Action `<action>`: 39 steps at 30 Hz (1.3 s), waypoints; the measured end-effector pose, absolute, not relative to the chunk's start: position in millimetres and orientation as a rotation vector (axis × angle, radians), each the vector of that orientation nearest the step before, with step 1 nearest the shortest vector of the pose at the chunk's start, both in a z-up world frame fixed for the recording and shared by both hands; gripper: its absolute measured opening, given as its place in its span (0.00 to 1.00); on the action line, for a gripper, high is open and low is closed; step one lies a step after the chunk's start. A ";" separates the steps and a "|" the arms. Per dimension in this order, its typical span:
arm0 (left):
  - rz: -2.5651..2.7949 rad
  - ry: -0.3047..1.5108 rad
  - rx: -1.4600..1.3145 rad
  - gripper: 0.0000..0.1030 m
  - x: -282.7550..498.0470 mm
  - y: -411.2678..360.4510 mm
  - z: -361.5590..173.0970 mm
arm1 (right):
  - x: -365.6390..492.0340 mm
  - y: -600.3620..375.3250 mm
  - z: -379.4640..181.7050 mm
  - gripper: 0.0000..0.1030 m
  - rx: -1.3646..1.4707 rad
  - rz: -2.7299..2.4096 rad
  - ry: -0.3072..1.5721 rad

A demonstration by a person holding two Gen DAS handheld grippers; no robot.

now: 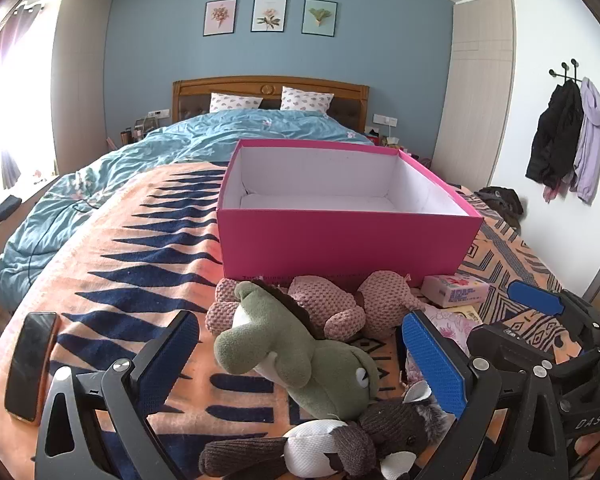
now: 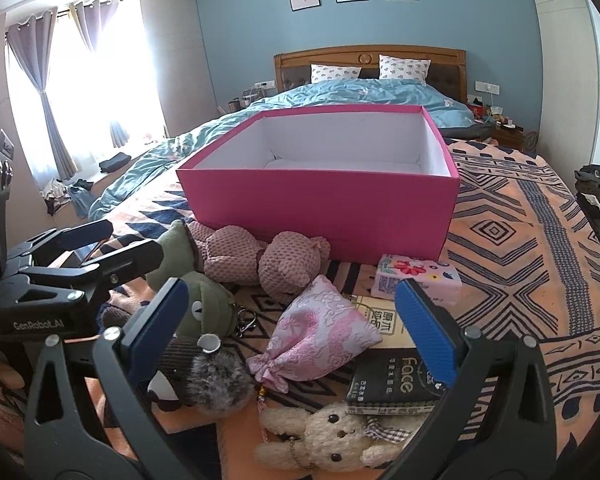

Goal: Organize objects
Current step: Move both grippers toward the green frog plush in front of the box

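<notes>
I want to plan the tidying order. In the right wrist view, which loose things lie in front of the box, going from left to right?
Green plush toy → knitted pink plush toy → pink brocade pouch → floral tissue pack. The pink box behind them is empty.

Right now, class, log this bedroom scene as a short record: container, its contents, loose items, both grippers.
container: pink box on the bed blanket
contents: nothing visible inside
loose items: green plush, pink knitted plush, pink pouch, tissue pack, cream bunny
left gripper: open, around green plush
right gripper: open, empty
</notes>
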State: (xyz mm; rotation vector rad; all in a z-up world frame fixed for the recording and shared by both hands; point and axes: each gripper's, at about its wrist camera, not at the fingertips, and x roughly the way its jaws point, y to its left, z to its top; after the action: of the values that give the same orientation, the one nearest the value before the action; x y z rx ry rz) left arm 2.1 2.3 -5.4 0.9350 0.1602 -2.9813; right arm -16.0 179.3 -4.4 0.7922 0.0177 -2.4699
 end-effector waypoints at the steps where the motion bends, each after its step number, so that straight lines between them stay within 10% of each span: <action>1: -2.982 0.162 0.936 1.00 1.8 1.7 -5.5 | -15.7 179.4 -4.1 1.00 0.790 -2.469 0.017; 30: -2.917 0.221 0.951 1.00 2.8 -33.6 -15.6 | -9.4 163.6 -13.6 1.00 0.814 -2.355 0.085; 39: -2.898 0.224 0.976 1.00 6.5 -47.2 -24.1 | -0.3 145.2 -27.0 0.81 0.875 -2.184 0.132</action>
State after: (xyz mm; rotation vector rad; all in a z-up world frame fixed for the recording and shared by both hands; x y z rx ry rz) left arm 6.5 -47.2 -24.1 0.9758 0.2238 -2.8978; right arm -0.3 145.2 -27.0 0.8747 0.1322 -2.1842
